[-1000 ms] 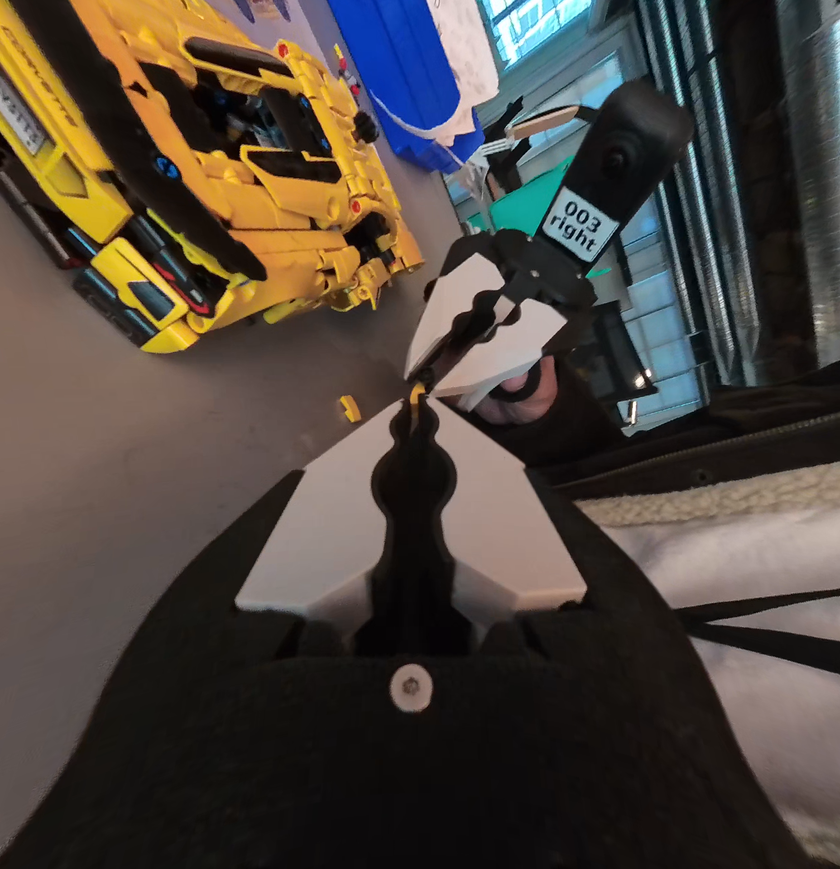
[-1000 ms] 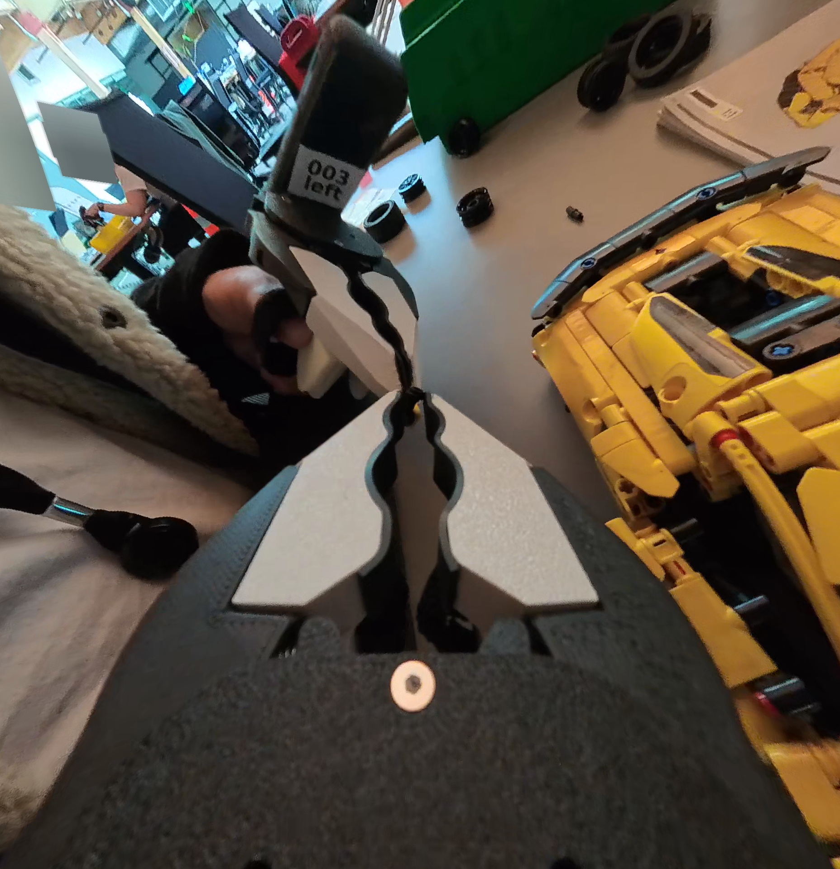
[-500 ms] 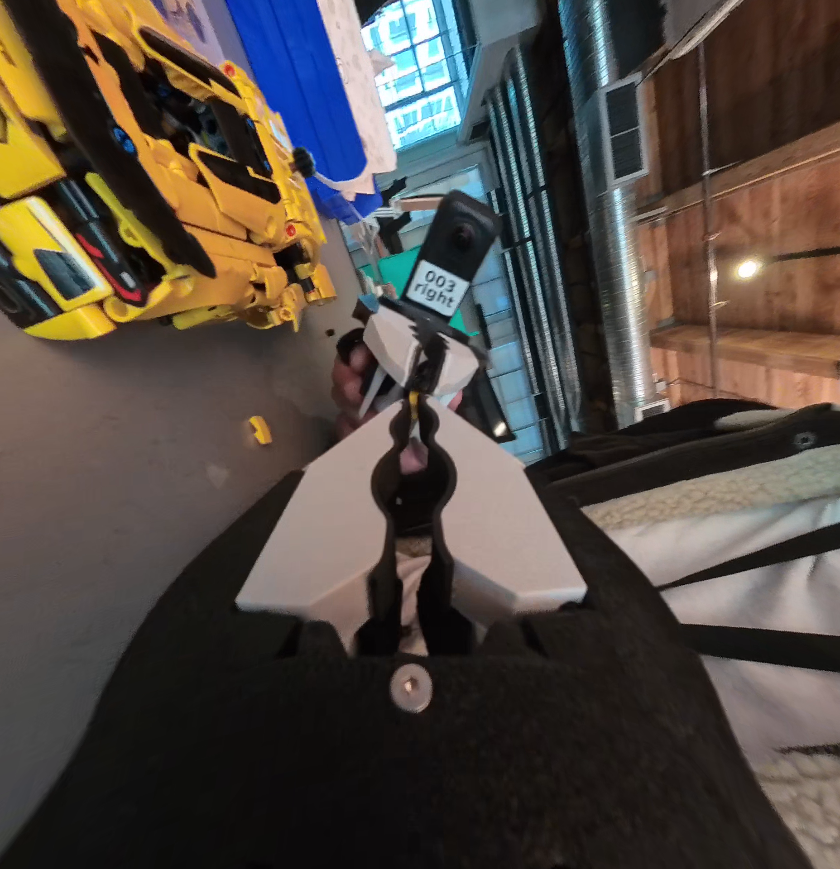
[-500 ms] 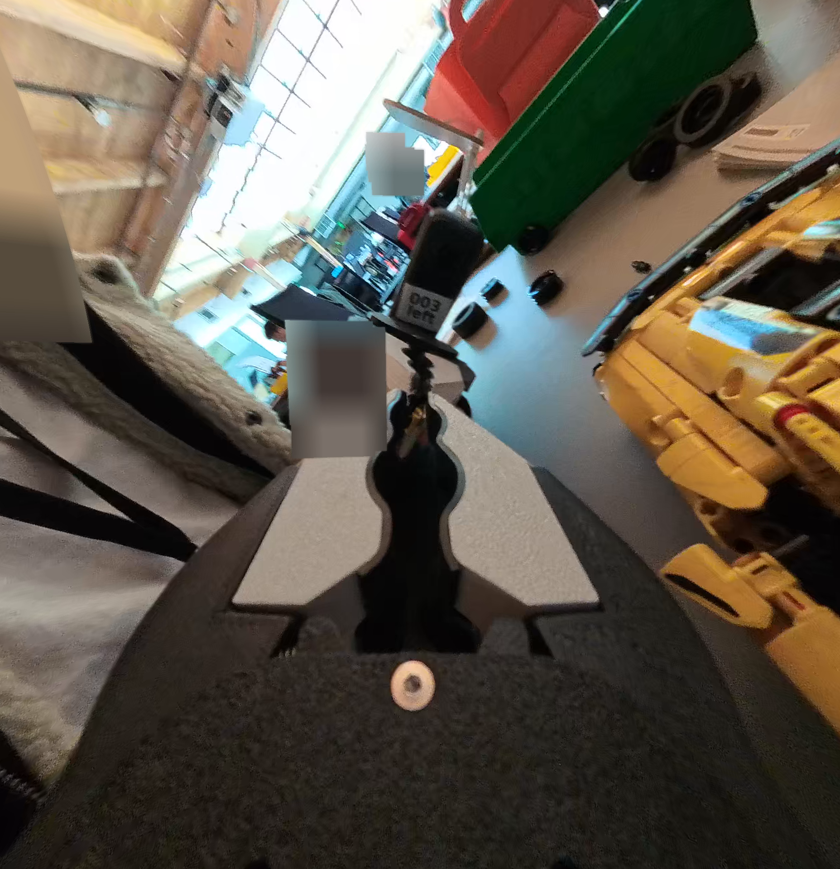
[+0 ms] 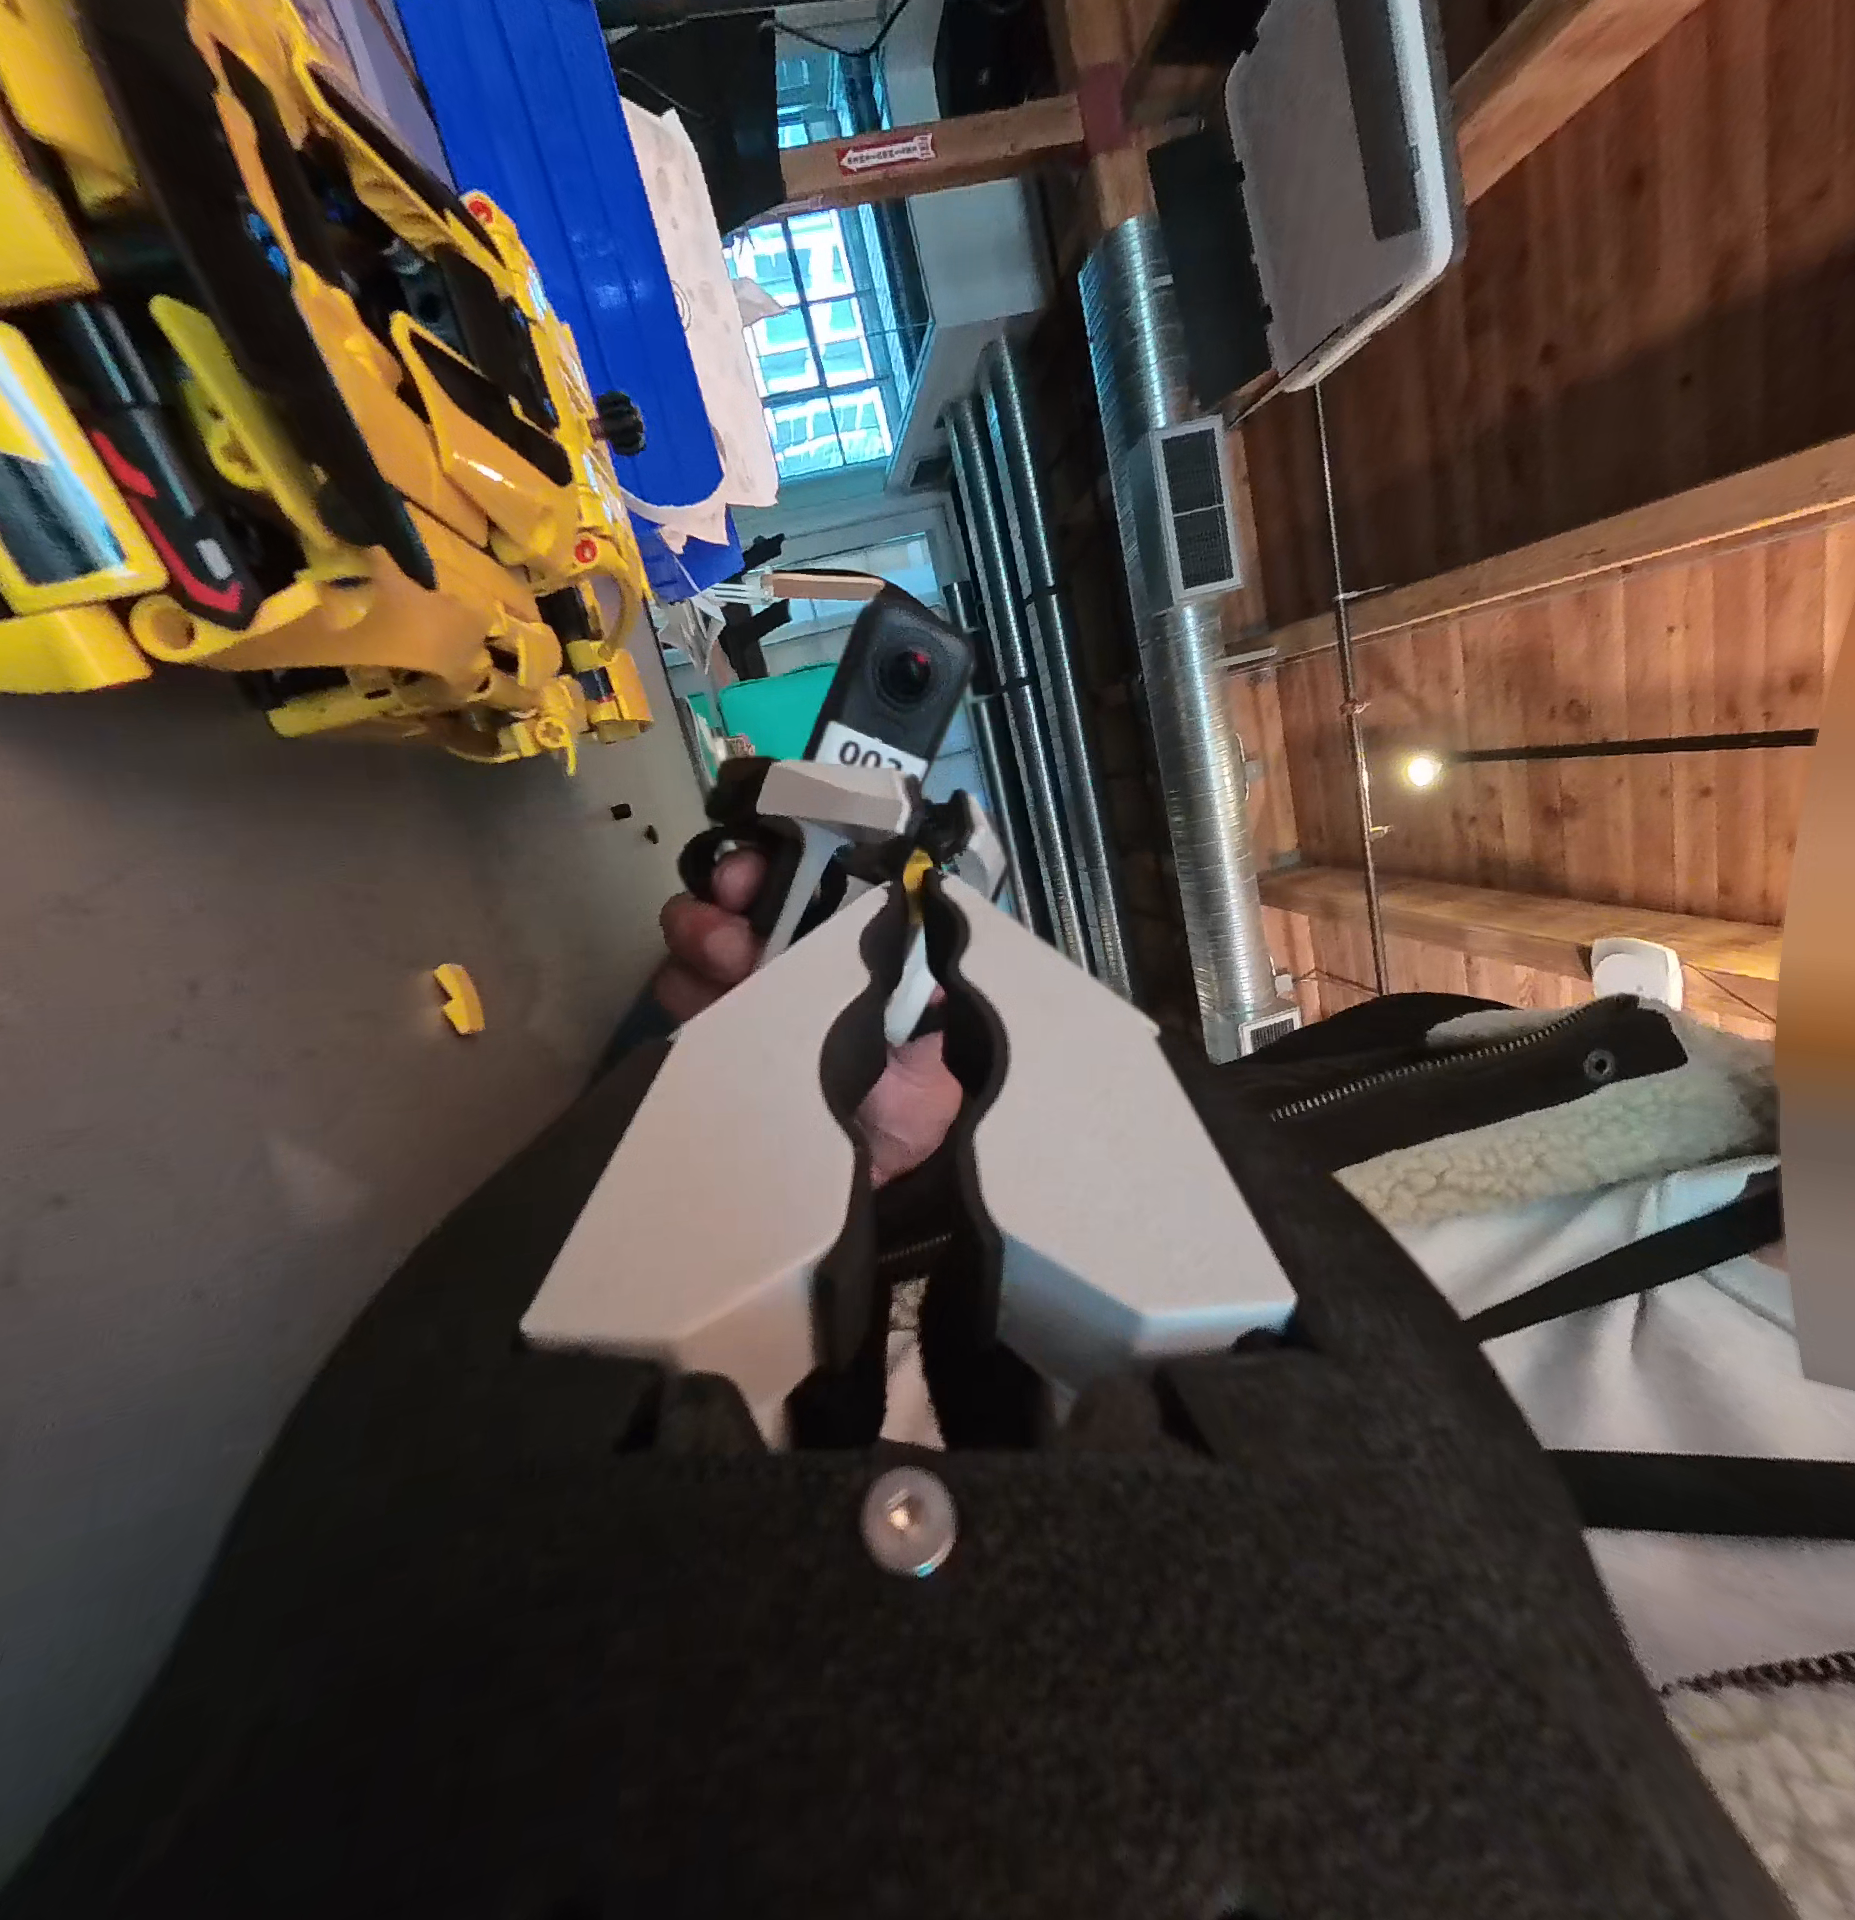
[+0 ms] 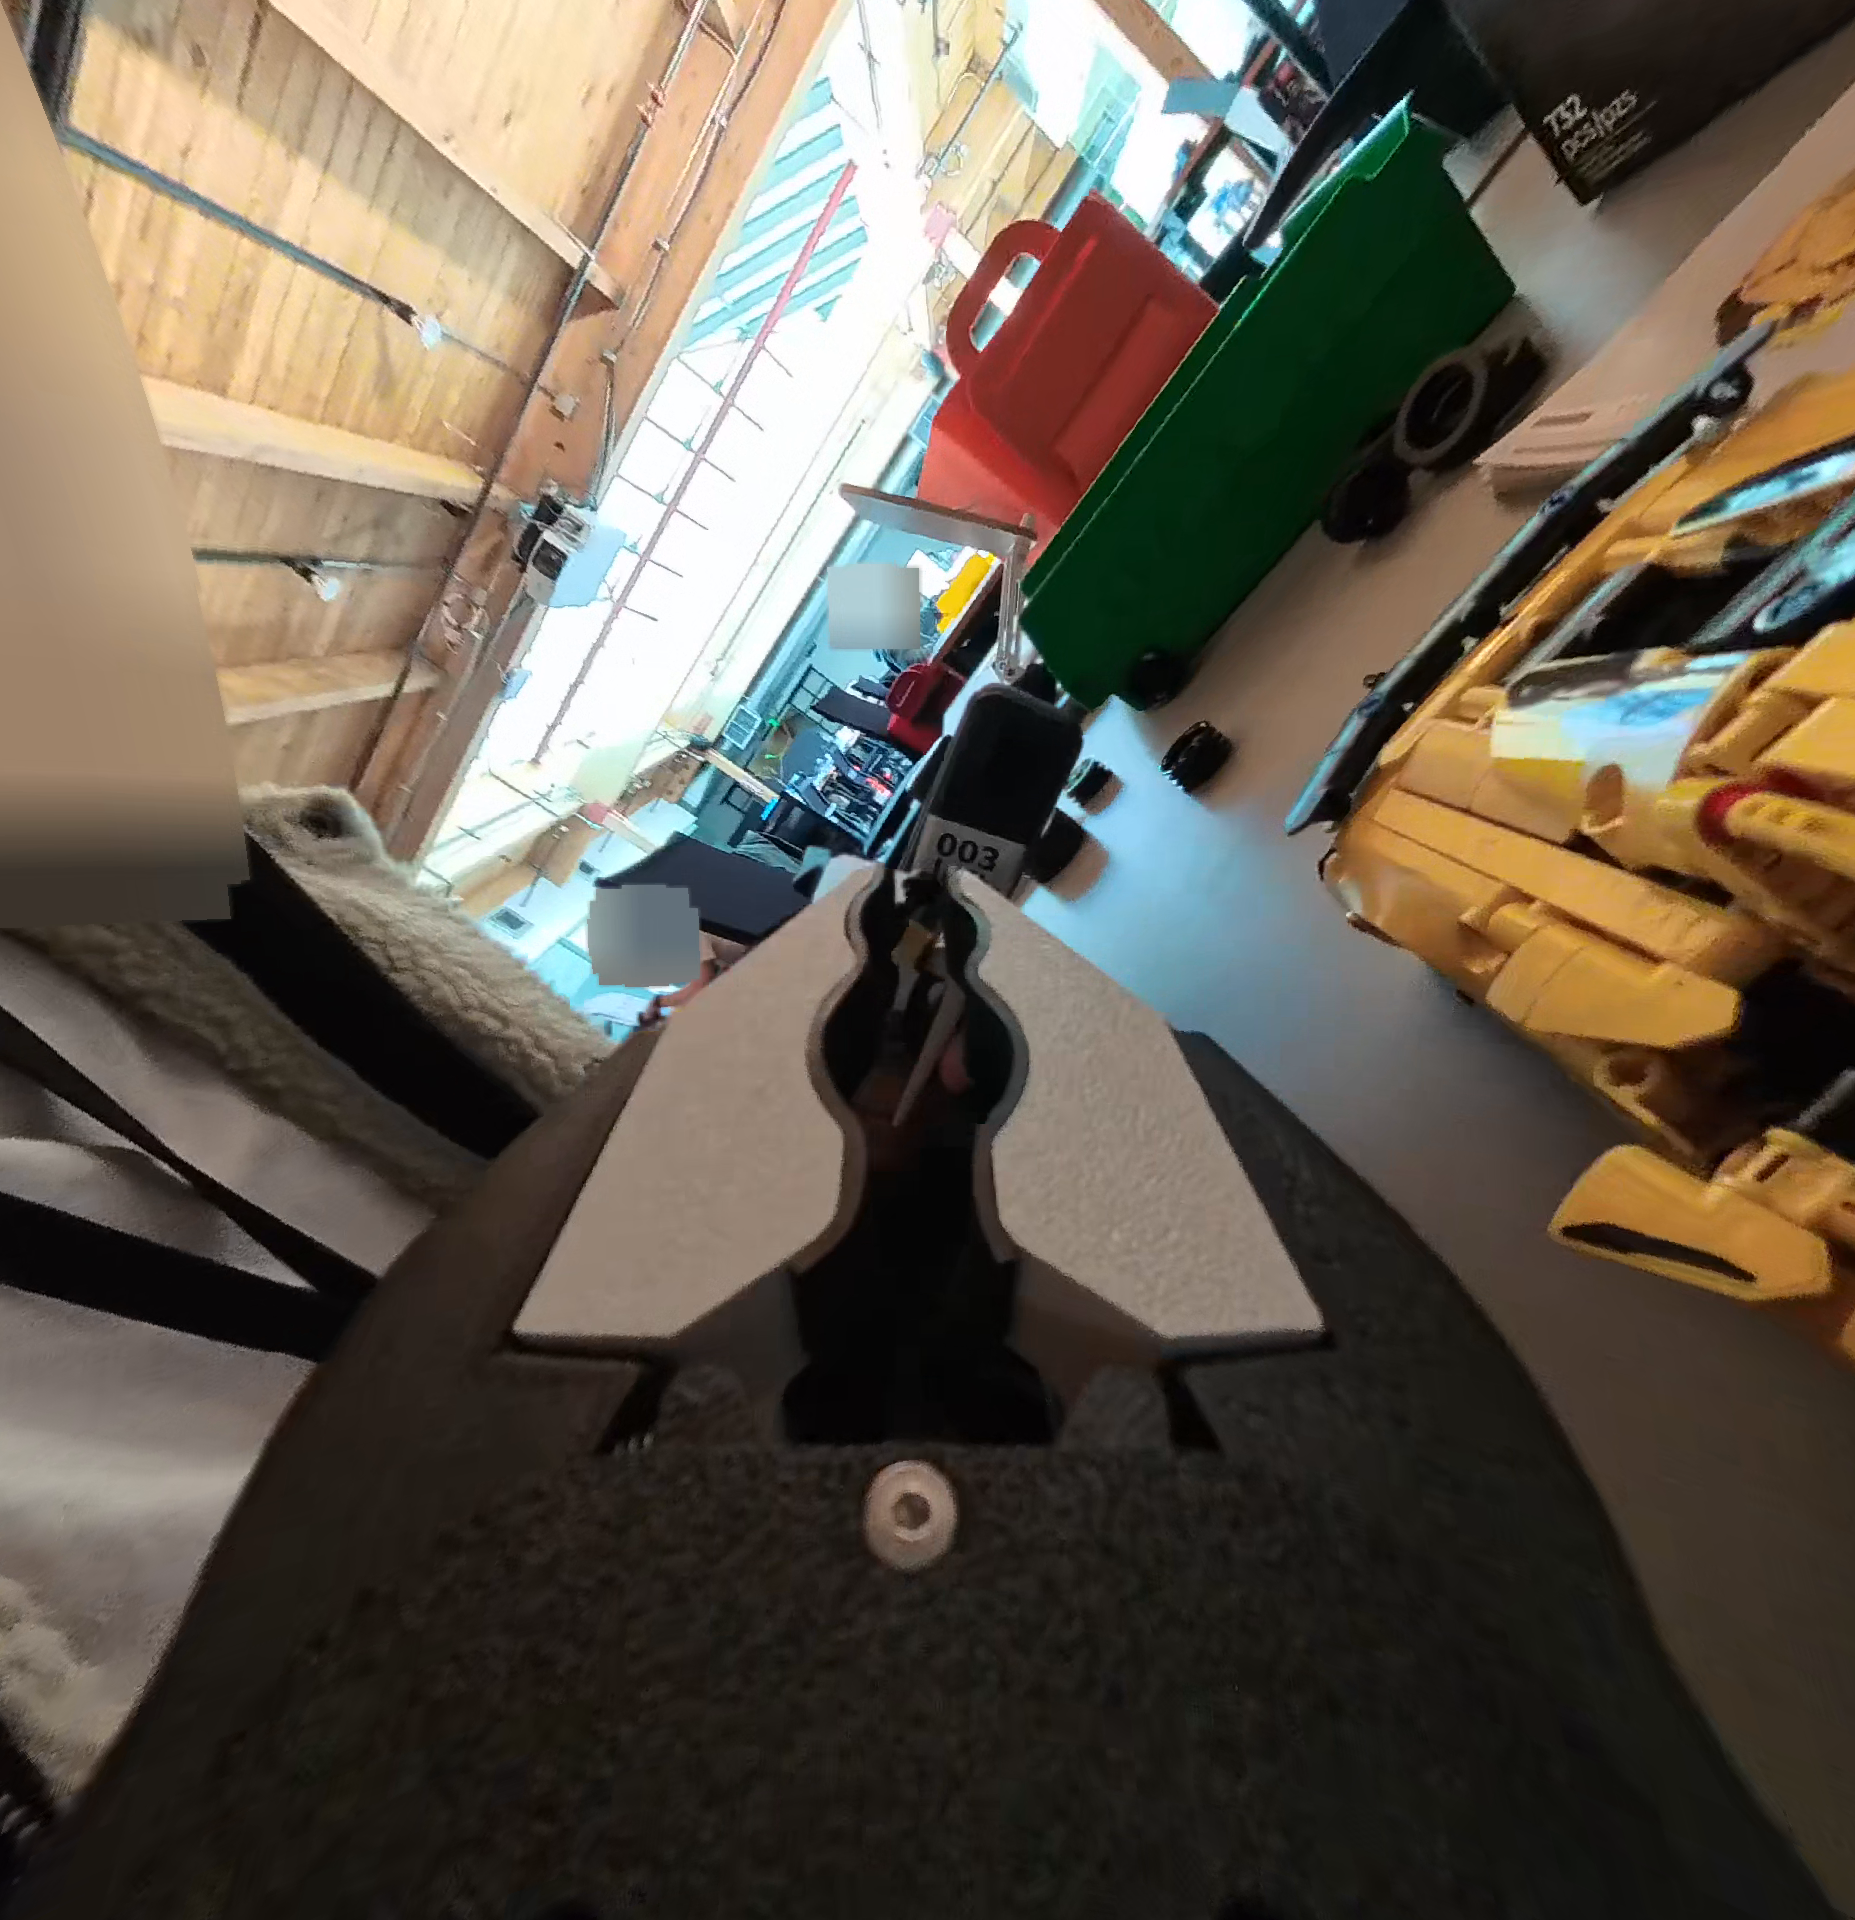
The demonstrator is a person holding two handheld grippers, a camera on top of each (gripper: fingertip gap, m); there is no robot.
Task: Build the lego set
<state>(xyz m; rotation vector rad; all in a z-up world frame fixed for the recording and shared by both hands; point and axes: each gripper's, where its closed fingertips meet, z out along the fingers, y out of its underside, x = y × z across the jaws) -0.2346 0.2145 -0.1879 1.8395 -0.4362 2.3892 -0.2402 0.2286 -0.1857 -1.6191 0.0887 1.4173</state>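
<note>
**Both grippers meeting tip to tip above the counter edge**

While both grippers are raised off the counter [image 5: 175,1091], they face each other with their tips nearly touching. The left gripper [image 5: 915,894] has its jaws pressed together on a small yellow piece [image 5: 915,871] at the very tip. The right gripper [image 6: 918,904] has its jaws nearly closed; something small and pale sits between the tips, but whether they pinch it cannot be told from either view. In the left wrist view, a hand [image 5: 715,935] grips the handle of the right gripper.

Clearances: the grippers meet beyond the near counter edge, over the person's pale fleece-lined jacket [image 5: 1577,1122]. The grey counter surface between that edge and the yellow lego car [image 5: 310,416] is mostly bare. A loose yellow piece [image 5: 457,997] lies there alone, well apart from the car, and two tiny dark pieces [image 5: 632,821] lie near the car's corner. The car stands well apart from both grippers.

Containers: a green bin [image 6: 1266,447] stands at the far side of the counter with a red bin [image 6: 1058,364] behind it; their contents are hidden. Loose black tyres [image 6: 1198,750] lie on the counter just beside the green bin. A blue bin [image 5: 580,260] stands beyond the car, with white paper [image 5: 705,332] draped over its edge.

Labels: each gripper carries a white printed tag below its camera. A dark box [image 6: 1681,83] with pale lettering stands at the far counter end.
</note>
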